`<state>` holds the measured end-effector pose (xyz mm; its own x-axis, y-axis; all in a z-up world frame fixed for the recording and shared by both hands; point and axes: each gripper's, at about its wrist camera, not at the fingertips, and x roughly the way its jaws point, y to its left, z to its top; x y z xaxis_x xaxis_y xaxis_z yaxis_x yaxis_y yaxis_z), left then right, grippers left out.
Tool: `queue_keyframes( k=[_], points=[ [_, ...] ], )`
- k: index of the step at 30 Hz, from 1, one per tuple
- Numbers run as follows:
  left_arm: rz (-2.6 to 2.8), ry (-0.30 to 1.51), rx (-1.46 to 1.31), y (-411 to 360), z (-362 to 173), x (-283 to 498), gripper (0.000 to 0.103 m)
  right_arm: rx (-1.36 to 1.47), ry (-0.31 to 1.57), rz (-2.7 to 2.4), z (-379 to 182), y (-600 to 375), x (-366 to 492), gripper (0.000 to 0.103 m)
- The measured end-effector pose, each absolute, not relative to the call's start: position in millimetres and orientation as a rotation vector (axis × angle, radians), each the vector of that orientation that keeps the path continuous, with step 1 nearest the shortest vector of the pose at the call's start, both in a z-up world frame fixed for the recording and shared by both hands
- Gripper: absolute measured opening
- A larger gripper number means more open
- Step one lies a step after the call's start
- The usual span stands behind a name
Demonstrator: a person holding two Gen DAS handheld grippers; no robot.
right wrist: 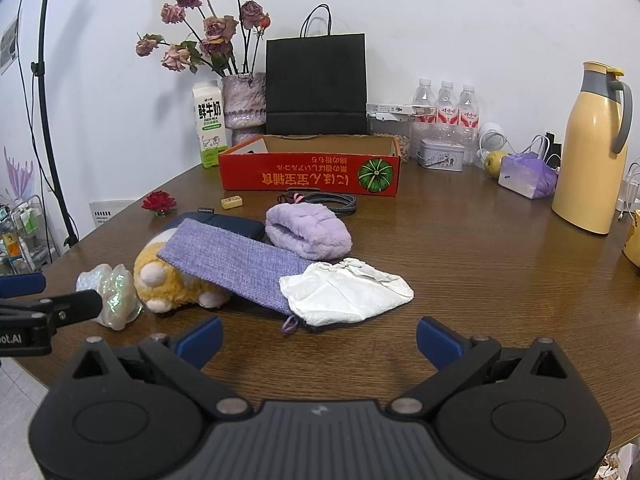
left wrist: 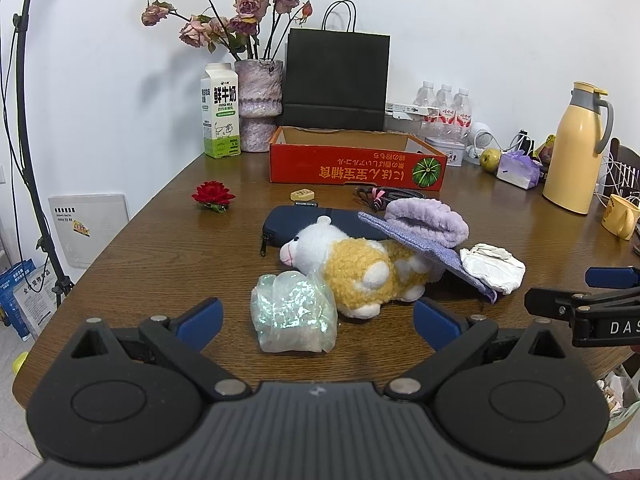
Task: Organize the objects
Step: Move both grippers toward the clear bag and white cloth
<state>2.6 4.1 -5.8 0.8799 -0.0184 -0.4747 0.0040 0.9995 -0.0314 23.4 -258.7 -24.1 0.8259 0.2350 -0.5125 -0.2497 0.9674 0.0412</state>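
Both the left tongs (left wrist: pixel 316 316) and the right tongs (right wrist: pixel 320 338) stand spread wide over the near edge of the bench (right wrist: pixel 480 264), gripping nothing. The plush toy (left wrist: pixel 360 268) lies mid-bench, well in front of the red box (left wrist: pixel 356 164). Touching the toy's near side is an iridescent bag (left wrist: pixel 294 312); a lilac woven pouch (right wrist: pixel 228 260) drapes over the toy, with a white crumpled pouch (right wrist: pixel 344 292) at its end.
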Motion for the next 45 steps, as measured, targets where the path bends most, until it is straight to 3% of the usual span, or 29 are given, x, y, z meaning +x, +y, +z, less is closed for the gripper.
queue_keyframes(
  k=[45],
  points=[
    [0.015,0.505,-0.044,19,-18,19,0.103,-0.033,0.588,0.254,-35,-258,41,0.103]
  ],
)
